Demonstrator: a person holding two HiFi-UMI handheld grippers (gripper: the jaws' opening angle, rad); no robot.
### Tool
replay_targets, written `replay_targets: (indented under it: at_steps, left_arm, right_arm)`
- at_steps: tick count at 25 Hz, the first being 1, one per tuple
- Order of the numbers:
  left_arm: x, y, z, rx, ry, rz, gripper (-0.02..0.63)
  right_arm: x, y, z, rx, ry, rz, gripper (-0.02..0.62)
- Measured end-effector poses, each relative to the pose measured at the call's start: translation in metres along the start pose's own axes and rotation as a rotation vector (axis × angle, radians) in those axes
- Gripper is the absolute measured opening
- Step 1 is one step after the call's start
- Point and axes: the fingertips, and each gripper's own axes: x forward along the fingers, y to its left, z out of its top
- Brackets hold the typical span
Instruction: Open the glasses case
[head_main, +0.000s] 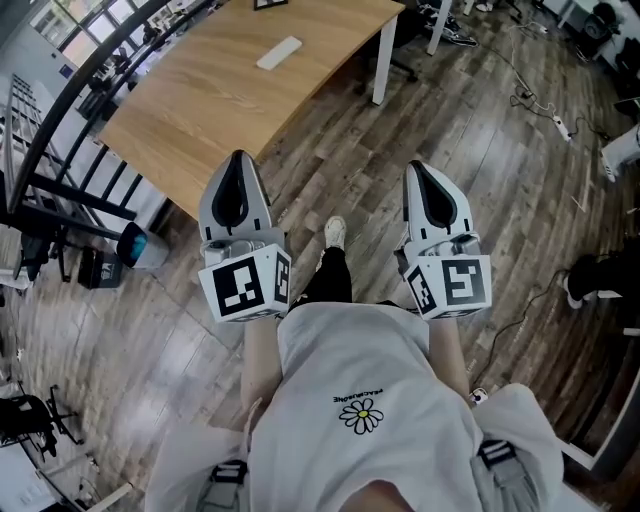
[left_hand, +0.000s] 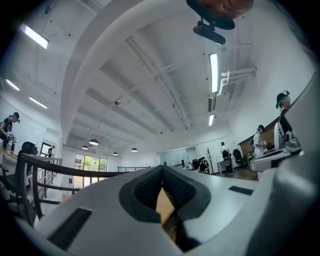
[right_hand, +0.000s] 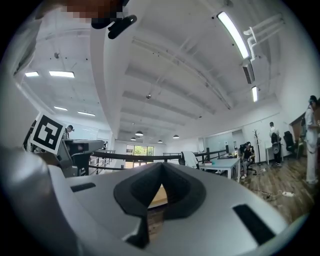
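The left gripper has its fingers clenched together on nothing. The white glasses case lies on the table, well beyond both fingertips. The right gripper is clenched empty too.

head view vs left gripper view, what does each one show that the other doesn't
Only the head view: the white case lying on the wooden table, the person's shoe and the plank floor. Only the left gripper view: the ceiling lights and people at distant desks. Both: the left gripper with its jaws shut, a bit of the table and the black railing.
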Motion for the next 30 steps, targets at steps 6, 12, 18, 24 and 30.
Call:
replay_targets:
  at_steps: [6,12,18,24,30]
  left_arm:
    - [0.068,0.013,-0.021,-0.047,-0.074,0.010,0.015]
    - [0.170,0.034,-0.041,-0.059,-0.064,0.005,0.015]
    - [0.288,0.064,-0.055,-0.025,-0.042,0.011,0.015]
    - [0.389,0.098,-0.079,0.011,-0.016,0.022,0.017]
    - [0.432,0.124,-0.101,0.010,0.013,0.052,0.017]
  right_arm:
    - [0.057,-0.025,-0.016,-0.030,-0.053,0.014,0.008]
    - [0.162,-0.042,-0.019,-0.064,-0.031,0.072,0.008]
    - [0.299,-0.061,-0.008,-0.054,-0.026,0.128,0.008]
    - [0.428,-0.060,-0.019,-0.065,0.002,0.216,0.008]
    - [0.489,-0.052,-0.039,-0.085,0.031,0.279,0.008]
